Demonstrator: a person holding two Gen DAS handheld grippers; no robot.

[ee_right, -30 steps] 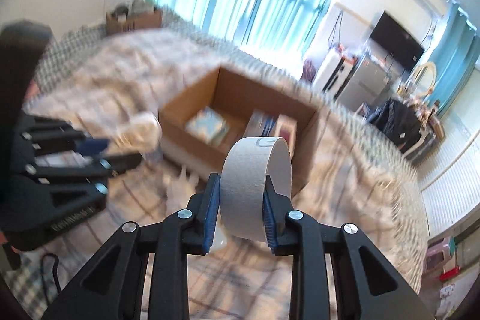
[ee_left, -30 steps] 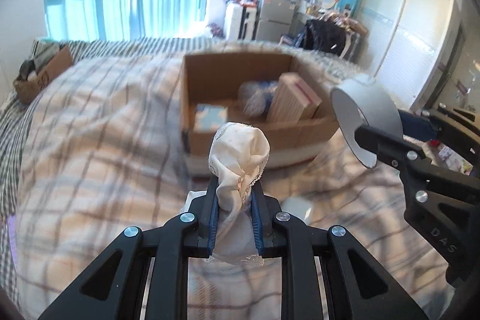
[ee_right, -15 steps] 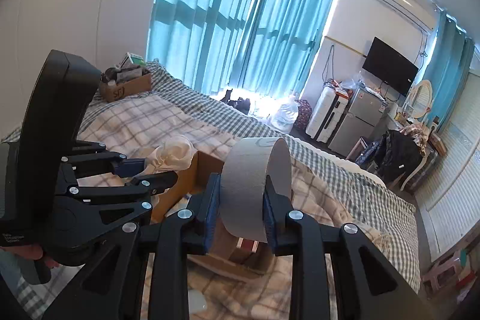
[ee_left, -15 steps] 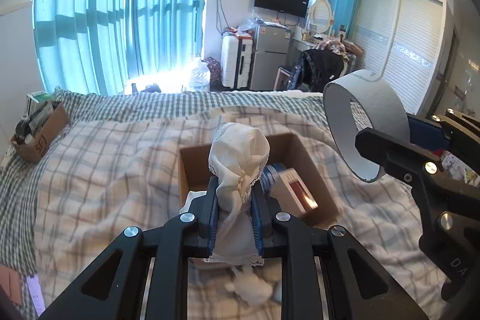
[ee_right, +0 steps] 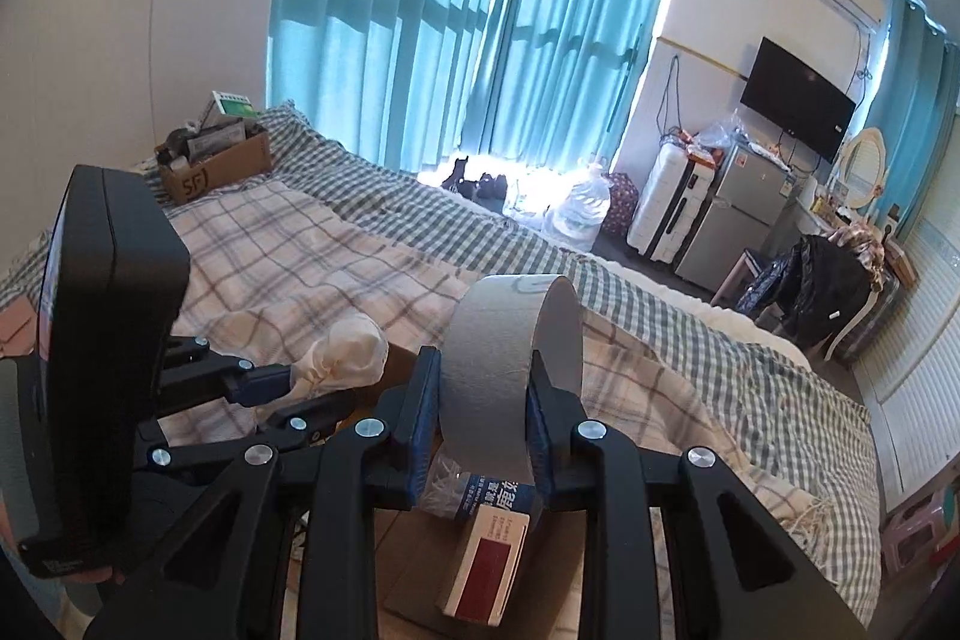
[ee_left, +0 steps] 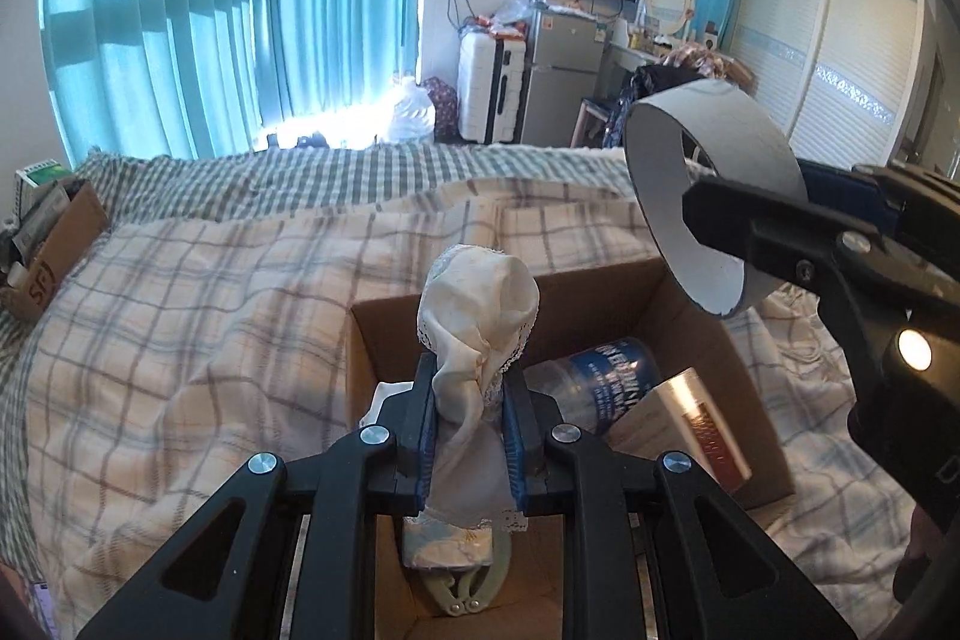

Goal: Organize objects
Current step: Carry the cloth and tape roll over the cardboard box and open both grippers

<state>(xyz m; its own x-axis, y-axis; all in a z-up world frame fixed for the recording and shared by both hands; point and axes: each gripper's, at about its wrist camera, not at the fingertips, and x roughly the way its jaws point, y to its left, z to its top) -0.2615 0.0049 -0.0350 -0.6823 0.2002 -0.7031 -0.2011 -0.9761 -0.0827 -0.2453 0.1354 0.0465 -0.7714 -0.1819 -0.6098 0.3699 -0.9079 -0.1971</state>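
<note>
Jaws of the left gripper (ee_left: 469, 424) clamp a bunched white lace-trimmed cloth (ee_left: 477, 316); those of the right gripper (ee_right: 483, 433) pinch a grey cardboard ring (ee_right: 510, 352). Both hang above the open cardboard box (ee_left: 684, 292) on the plaid-covered bed (ee_left: 180, 316), holding a bottle (ee_left: 606, 382) and carton (ee_right: 489, 568).

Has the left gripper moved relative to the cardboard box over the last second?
Yes. The left gripper, shut on the white cloth, has advanced from short of the cardboard box to above it.

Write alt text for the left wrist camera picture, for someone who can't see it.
The left gripper is shut on a bunched white lace-trimmed cloth above an open brown cardboard box on a plaid-covered bed. At right, the right gripper holds a grey cardboard tape ring. The box holds a blue-labelled bottle and a small carton.
</note>
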